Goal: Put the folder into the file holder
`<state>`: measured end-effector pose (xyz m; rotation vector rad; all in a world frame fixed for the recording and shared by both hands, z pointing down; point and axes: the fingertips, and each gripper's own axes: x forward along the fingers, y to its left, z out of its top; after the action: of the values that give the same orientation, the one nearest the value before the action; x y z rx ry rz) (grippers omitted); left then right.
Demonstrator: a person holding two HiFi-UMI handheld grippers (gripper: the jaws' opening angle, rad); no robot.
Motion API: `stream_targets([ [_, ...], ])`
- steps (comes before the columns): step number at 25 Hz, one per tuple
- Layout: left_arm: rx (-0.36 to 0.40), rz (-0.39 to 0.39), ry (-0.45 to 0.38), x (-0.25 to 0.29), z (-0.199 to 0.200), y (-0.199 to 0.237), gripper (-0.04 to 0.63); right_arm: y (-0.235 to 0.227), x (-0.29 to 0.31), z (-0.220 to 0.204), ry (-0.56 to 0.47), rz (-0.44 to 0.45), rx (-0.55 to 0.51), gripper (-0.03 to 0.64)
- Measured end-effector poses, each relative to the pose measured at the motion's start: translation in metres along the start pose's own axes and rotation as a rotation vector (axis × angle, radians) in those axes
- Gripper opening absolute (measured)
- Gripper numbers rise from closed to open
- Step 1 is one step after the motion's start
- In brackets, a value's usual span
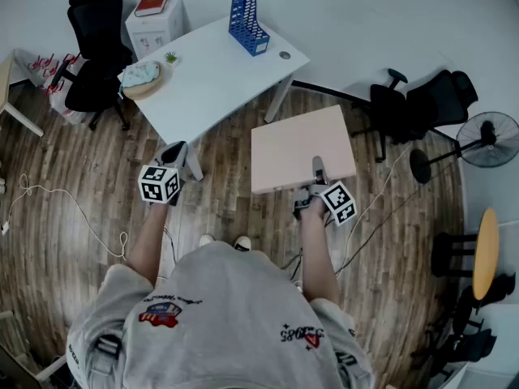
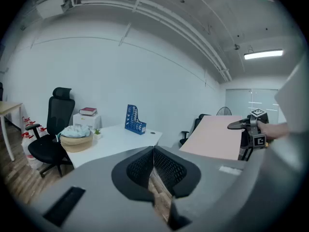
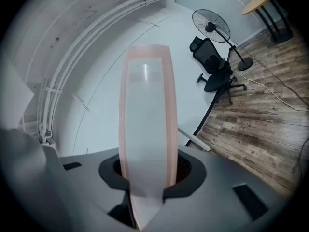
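A blue file holder [image 1: 247, 21] stands upright at the far edge of the white table [image 1: 211, 71]; it also shows in the left gripper view [image 2: 134, 120]. The pink folder [image 1: 300, 147] is held roughly level in the air to the right of the table, with my right gripper [image 1: 318, 173] shut on its near edge. In the right gripper view the folder [image 3: 145, 120] runs edge-on between the jaws of my right gripper [image 3: 145, 178]. My left gripper [image 1: 173, 156] hovers near the table's front corner, its jaws [image 2: 153, 153] shut with nothing between them. The folder [image 2: 217, 137] is apart from the holder.
On the table are a basket with cloth [image 1: 143, 78], a small plant [image 1: 171, 57] and a cable port [image 1: 285, 55]. A black chair [image 1: 96, 43] and a white cabinet with a red book [image 1: 153, 2] stand left. Another chair [image 1: 413, 108], a fan [image 1: 486, 140] and floor cables [image 1: 73, 205] lie around.
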<state>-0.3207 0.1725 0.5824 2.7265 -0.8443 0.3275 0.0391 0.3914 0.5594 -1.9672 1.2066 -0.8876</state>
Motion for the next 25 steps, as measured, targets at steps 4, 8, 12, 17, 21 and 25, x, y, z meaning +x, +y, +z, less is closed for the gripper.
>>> stream_targets([
  [4, 0.002, -0.003, 0.005, 0.006, -0.001, -0.005, 0.006, -0.003, 0.001, 0.003, -0.007, 0.013, -0.001, 0.138],
  [8, 0.000, -0.008, 0.019, 0.011, -0.007, -0.013, 0.006, -0.012, 0.002, 0.007, -0.008, 0.015, 0.020, 0.138],
  [12, -0.003, -0.003, 0.023, 0.014, -0.009, -0.019, 0.006, -0.021, 0.000, 0.011, 0.004, 0.008, 0.023, 0.140],
  [17, -0.004, 0.007, 0.024, 0.022, -0.008, -0.030, 0.006, -0.036, 0.001, 0.021, 0.018, 0.003, 0.036, 0.140],
  [21, -0.003, 0.015, 0.022, 0.026, -0.007, -0.043, 0.006, -0.048, 0.000, 0.030, 0.036, -0.001, 0.041, 0.141],
  [25, -0.008, 0.031, 0.022, 0.031, -0.008, -0.059, 0.006, -0.062, -0.003, 0.043, 0.055, -0.022, 0.046, 0.141],
])
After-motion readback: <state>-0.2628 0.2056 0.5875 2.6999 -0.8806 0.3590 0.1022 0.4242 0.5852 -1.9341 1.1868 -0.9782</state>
